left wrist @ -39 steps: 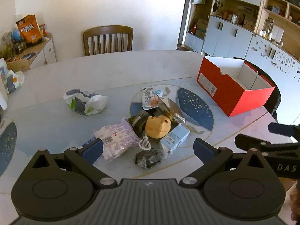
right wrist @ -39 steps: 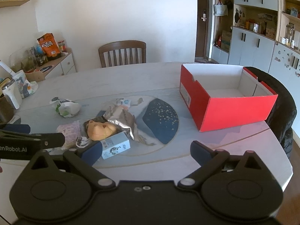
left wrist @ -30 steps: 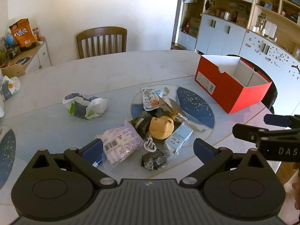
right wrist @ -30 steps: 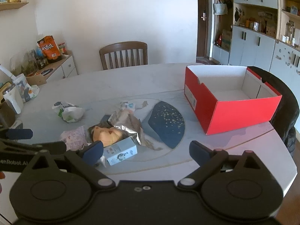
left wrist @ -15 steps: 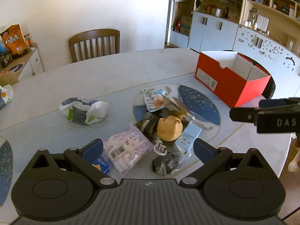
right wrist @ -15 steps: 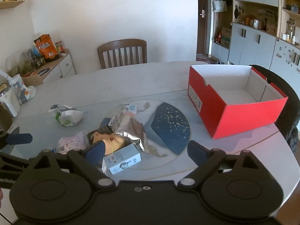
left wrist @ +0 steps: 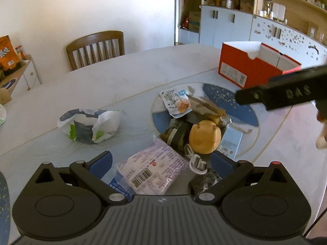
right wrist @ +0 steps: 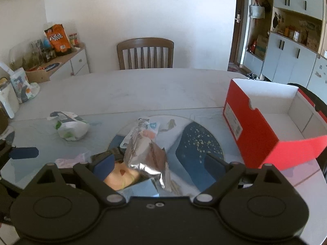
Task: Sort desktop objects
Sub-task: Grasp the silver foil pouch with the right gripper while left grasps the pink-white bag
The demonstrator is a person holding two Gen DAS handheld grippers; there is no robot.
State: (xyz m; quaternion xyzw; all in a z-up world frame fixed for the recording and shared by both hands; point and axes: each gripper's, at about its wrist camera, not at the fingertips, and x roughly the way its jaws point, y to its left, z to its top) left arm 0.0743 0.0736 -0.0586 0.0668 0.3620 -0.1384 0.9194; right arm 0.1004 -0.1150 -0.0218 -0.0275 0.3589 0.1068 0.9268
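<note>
Moving in closer than a second ago, both hand-held grippers now hang right over the pile of things in the middle of the surface (right wrist: 143, 87). The left hand-held gripper (left wrist: 161, 162) is wide open and holds nothing, with the pale purple packet (left wrist: 155, 169) showing between its fingers. The right hand-held gripper (right wrist: 158, 166) is wide open too and empty, and the shiny silver wrapper (right wrist: 147, 159) sits between its fingers. This looks like the start of a first pick, because the red box (right wrist: 263, 134) at 2 o'clock has nothing in it yet. Nothing on the surface looks moved; only the grippers have come nearer. Counting the pile: one purple packet, one silver wrapper, one tan round toy (left wrist: 204, 135), one dark green packet (left wrist: 175, 132), one small pale blue box (left wrist: 232, 140), one white snack pouch (left wrist: 175, 103) at 12 o'clock of the toy, one black crinkly bag (left wrist: 204, 180) and one blue-and-white pack (left wrist: 118, 183) tucked under the purple one. One crumpled white and green bag (left wrist: 90, 125) lies alone at 9 o'clock, well apart from the pile. One wooden chair (right wrist: 145, 53) stands at the far side.
</note>
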